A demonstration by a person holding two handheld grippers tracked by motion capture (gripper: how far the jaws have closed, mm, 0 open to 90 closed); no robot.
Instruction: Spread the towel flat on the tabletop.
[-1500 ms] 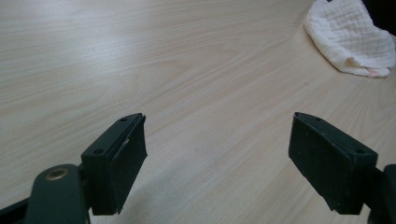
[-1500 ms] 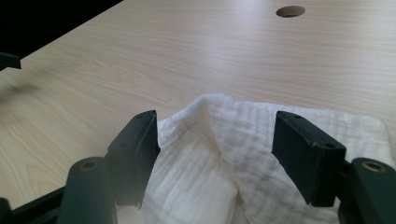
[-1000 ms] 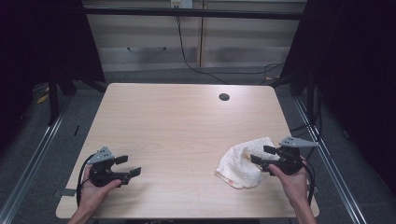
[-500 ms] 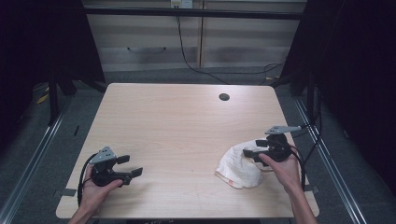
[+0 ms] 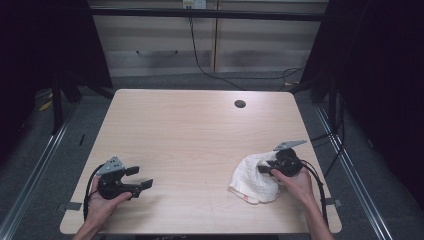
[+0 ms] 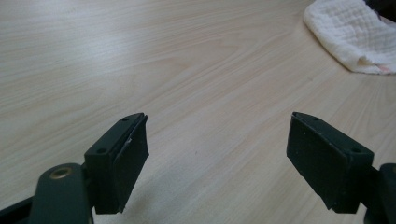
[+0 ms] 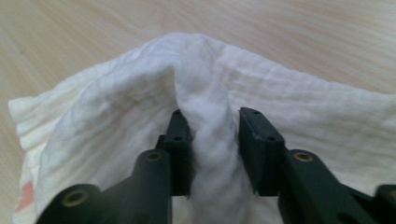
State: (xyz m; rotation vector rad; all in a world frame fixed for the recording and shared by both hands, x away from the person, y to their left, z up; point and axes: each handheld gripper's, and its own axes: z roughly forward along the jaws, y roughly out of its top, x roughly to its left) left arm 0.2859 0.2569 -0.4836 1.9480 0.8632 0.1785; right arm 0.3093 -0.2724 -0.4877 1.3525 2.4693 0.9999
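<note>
A crumpled white cloth lies on the wooden table at the near right. My right gripper sits on its right part, held by a hand. In the right gripper view its jaws have just been closing, and they pinch a raised fold of the cloth between the pads of the right gripper. My left gripper rests at the near left in a hand, open with nothing between its jaws. In the left gripper view the left gripper faces bare wood, with the cloth far off at the upper right.
A small dark round hole sits in the table near its far edge. Dark metal frame posts and rails flank the table on both sides. A black cable hangs down the cabinet front behind the table.
My right gripper moved left and down onto the cloth, and its jaws closed on a fold of it. The left gripper stayed where it was.
</note>
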